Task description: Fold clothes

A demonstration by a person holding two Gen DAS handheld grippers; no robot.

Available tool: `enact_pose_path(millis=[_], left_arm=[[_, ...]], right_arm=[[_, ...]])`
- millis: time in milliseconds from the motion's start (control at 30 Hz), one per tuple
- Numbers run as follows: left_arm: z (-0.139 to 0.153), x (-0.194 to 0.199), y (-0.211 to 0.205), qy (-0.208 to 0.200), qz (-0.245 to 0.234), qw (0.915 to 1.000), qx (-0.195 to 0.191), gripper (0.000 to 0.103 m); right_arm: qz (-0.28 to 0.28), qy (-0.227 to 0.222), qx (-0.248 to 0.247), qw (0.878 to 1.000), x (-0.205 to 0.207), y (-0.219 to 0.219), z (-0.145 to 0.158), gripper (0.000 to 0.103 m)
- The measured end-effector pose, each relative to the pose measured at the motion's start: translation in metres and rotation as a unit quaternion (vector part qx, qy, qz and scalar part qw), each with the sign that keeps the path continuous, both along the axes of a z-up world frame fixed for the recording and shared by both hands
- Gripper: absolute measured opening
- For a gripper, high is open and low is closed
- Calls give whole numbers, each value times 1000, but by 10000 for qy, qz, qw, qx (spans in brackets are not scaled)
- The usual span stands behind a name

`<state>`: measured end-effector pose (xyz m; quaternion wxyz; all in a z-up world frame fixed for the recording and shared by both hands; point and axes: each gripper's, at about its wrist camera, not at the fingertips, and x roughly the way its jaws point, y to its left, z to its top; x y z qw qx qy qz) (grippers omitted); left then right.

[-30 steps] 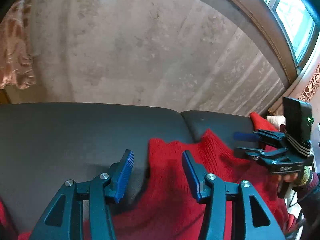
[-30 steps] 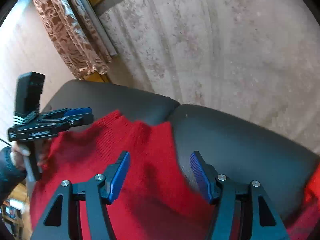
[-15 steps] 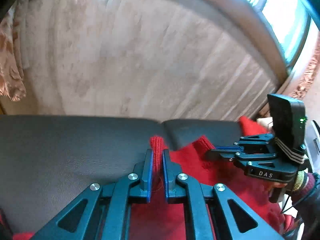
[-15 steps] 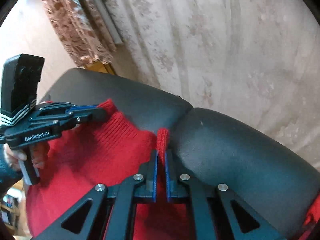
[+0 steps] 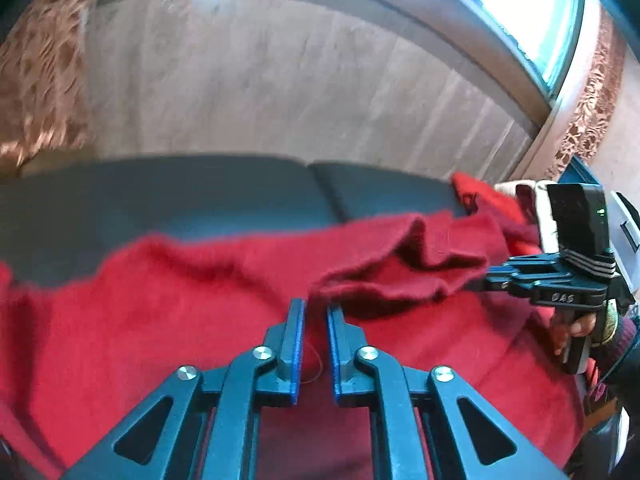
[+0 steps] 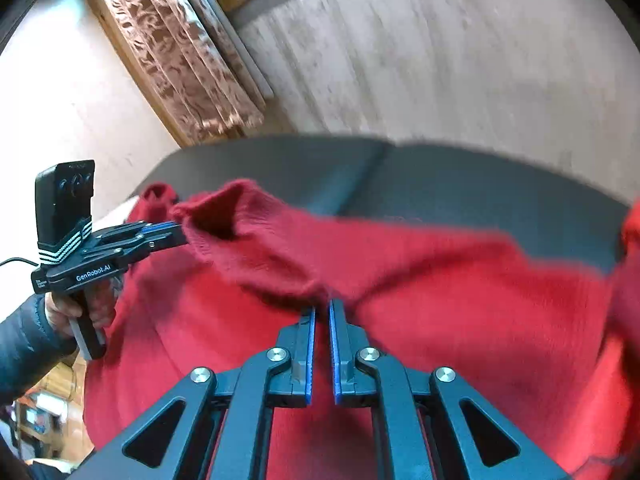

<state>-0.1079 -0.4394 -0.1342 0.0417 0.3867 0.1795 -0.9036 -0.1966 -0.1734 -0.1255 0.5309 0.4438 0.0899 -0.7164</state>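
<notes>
Left gripper [image 5: 316,312]: jaws nearly together, clamped on a pinch of the red sweater [image 5: 180,312]; knit shows between the blue pads [image 5: 297,344]. A loose thread hangs in the gap below the pinch

From the pinch a raised fold of sweater runs toward 2 o'clock and ends at the right gripper [image 5: 480,280], which enters from 3 o'clock. In the left wrist view its tips are buried in the fold; a hand [image 5: 572,328] holds its grip at 4 o'clock

Right gripper [image 6: 322,308], own view: jaws nearly together, clamped on the sweater edge at centre frame. The fold runs from here toward 10 o'clock to the left gripper [image 6: 180,232], whose tips meet the knit at an open pocket of fabric. A hand [image 6: 76,304] in a dark sleeve [image 6: 24,344] holds that grip at 9 o'clock

Sweater: lifted edge held between both grippers, the rest spread below them across the lower half of both views, lying on a dark sofa [image 5: 200,196]. Sofa seam visible at 12 o'clock in both views, behind the lifted edge

Background: pale wall [image 5: 280,80] behind the sofa; patterned curtain [image 6: 180,60] at 11 o'clock in the right wrist view, bright window [image 5: 520,12] at 1 o'clock in the left wrist view. Both frames carry motion blur, sofa edges soft
</notes>
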Motion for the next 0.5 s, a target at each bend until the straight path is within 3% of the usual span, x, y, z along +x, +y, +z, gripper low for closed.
enact_pose_path(millis=[100,333,433,500], left_arm=[[-7,21,-9,-123,353,9991,224,16],[22,17,-15,576,1073,9897,755,24],[21,-10,2,655,1075,9896,693,26],[12,-30,11,456,957,9933,462,26]], right_arm=[[-73,-13,109,9999,8,14,-1,9],[-185,235,-371,9989,21,6,35,10],[-207,229,-388,9988,25,-25,33,11],[-245,272,-230,9991,26,-39,23,13]])
